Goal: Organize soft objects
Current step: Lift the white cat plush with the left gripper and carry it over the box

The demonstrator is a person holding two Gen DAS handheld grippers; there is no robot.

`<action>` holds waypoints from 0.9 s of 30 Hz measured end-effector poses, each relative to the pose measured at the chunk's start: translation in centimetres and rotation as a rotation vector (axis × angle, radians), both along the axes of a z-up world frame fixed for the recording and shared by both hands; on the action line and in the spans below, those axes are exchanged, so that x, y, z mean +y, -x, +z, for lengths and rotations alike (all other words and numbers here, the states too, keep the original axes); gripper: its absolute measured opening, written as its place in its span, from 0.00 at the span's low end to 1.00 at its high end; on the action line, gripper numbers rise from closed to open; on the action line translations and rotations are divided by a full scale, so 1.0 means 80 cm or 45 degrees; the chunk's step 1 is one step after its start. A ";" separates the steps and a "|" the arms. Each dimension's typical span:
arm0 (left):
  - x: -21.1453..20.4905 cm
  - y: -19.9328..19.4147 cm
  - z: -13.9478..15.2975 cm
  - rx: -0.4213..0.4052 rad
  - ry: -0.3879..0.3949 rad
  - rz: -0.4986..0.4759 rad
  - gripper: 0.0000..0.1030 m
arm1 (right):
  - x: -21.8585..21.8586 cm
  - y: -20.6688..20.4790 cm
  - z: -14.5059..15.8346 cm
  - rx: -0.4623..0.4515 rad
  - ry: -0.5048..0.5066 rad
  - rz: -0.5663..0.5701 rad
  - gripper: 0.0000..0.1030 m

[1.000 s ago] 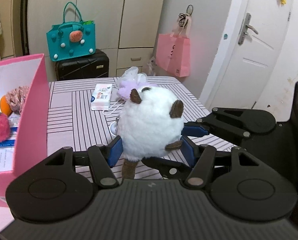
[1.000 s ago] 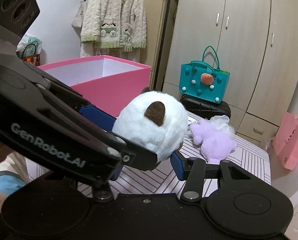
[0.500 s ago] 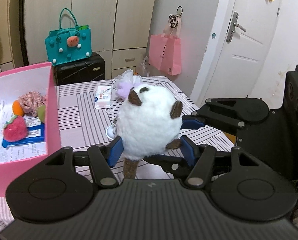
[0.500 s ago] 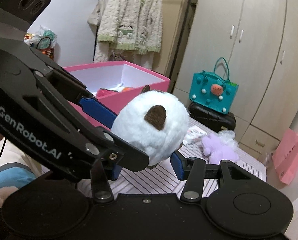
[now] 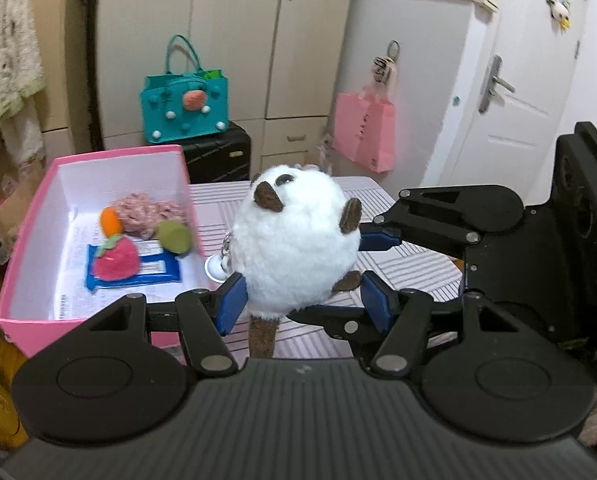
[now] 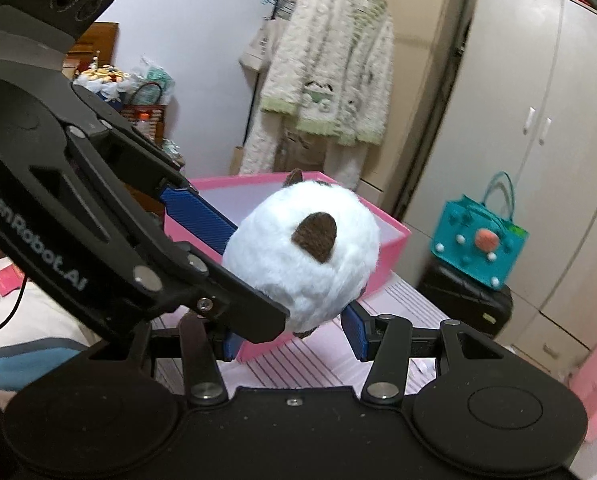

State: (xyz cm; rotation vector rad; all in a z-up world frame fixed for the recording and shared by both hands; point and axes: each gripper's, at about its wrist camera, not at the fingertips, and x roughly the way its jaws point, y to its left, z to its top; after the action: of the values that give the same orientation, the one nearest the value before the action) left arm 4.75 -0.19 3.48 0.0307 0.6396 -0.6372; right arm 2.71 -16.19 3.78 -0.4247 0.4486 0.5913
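Change since the earlier frame: white plush ball [image 5: 294, 248], with brown ears, carried up and toward the pink box [image 5: 30, 332], whose interior now shows in full; striped desk [image 5: 402, 268] lies farther below. Left gripper [image 5: 304, 300]: jaws partly open, blue pads pressed on the lower flanks of the plush ball. Right gripper [image 6: 294, 334]: jaws partly open, blue pads against the same plush from its own side; both hold it jointly, in the air above the desk, just beside the box's near corner. A small keyring charm [image 5: 217, 266] hangs from the plush. Pink box contents: red strawberry plush [image 5: 116, 260], pink fuzzy item [image 5: 146, 212], orange piece [image 5: 110, 220], olive-green ball [image 5: 174, 236], blue packet [image 5: 158, 272] over printed paper. Background: teal handbag [image 5: 184, 106] on black suitcase [image 5: 218, 156], pink paper bag [image 5: 364, 136], wardrobe, white door.
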 end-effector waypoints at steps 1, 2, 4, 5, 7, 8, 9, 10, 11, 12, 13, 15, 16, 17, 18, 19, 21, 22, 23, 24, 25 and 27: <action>0.006 -0.002 0.001 -0.003 0.000 0.016 0.59 | 0.007 -0.005 0.001 0.005 -0.005 0.013 0.54; 0.012 -0.004 0.002 -0.006 -0.002 0.029 0.59 | 0.013 -0.010 0.002 0.011 -0.011 0.025 0.54; 0.025 -0.011 0.004 -0.006 0.003 0.057 0.59 | 0.025 -0.022 0.004 0.023 -0.025 0.048 0.54; 0.032 -0.015 0.005 -0.004 0.006 0.071 0.59 | 0.031 -0.028 0.005 0.029 -0.030 0.059 0.54; 0.044 -0.024 0.006 0.004 0.014 0.094 0.59 | 0.042 -0.039 0.006 0.043 -0.044 0.083 0.54; 0.050 -0.030 0.006 0.008 0.018 0.104 0.59 | 0.048 -0.045 0.006 0.049 -0.050 0.091 0.54; 0.055 -0.035 0.006 0.015 0.023 0.115 0.59 | 0.053 -0.052 0.007 0.058 -0.057 0.100 0.54; 0.062 -0.042 0.007 0.022 0.031 0.126 0.59 | 0.057 -0.059 0.008 0.064 -0.063 0.105 0.54; 0.067 -0.049 0.007 0.026 0.039 0.133 0.59 | 0.061 -0.066 0.008 0.073 -0.068 0.107 0.54; 0.071 -0.055 0.006 0.030 0.046 0.141 0.59 | 0.064 -0.075 0.009 0.087 -0.076 0.110 0.54; 0.076 -0.063 0.006 0.037 0.057 0.152 0.59 | 0.067 -0.084 0.010 0.104 -0.083 0.112 0.54; 0.083 -0.077 0.005 0.039 0.068 0.164 0.59 | 0.073 -0.101 0.011 0.131 -0.091 0.110 0.54; 0.087 -0.085 0.003 0.047 0.076 0.180 0.59 | 0.076 -0.109 0.010 0.139 -0.091 0.114 0.54; 0.088 -0.093 0.001 0.053 0.080 0.192 0.59 | 0.080 -0.118 0.010 0.151 -0.092 0.115 0.54; 0.091 -0.100 0.000 0.055 0.078 0.204 0.59 | 0.084 -0.127 0.009 0.164 -0.097 0.113 0.54; 0.094 -0.109 -0.002 0.063 0.080 0.225 0.59 | 0.088 -0.137 0.008 0.178 -0.101 0.116 0.54; 0.099 -0.125 -0.007 0.087 0.071 0.260 0.59 | 0.096 -0.155 0.003 0.208 -0.107 0.130 0.54; 0.103 -0.131 -0.010 0.092 0.062 0.272 0.59 | 0.101 -0.165 -0.001 0.232 -0.117 0.135 0.54; 0.106 -0.139 -0.013 0.109 0.056 0.289 0.59 | 0.104 -0.175 -0.005 0.252 -0.122 0.147 0.54; 0.110 -0.147 -0.016 0.132 0.055 0.303 0.59 | 0.107 -0.184 -0.009 0.282 -0.136 0.155 0.54; 0.115 -0.156 -0.019 0.156 0.052 0.318 0.59 | 0.109 -0.195 -0.014 0.321 -0.157 0.163 0.54; 0.122 -0.170 -0.024 0.199 0.043 0.351 0.59 | 0.112 -0.216 -0.024 0.411 -0.208 0.188 0.53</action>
State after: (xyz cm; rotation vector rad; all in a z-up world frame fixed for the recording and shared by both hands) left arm 18.37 9.56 1.56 -0.1384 0.7682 -0.3858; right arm 19.98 -7.22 1.83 -0.2064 0.6750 0.8392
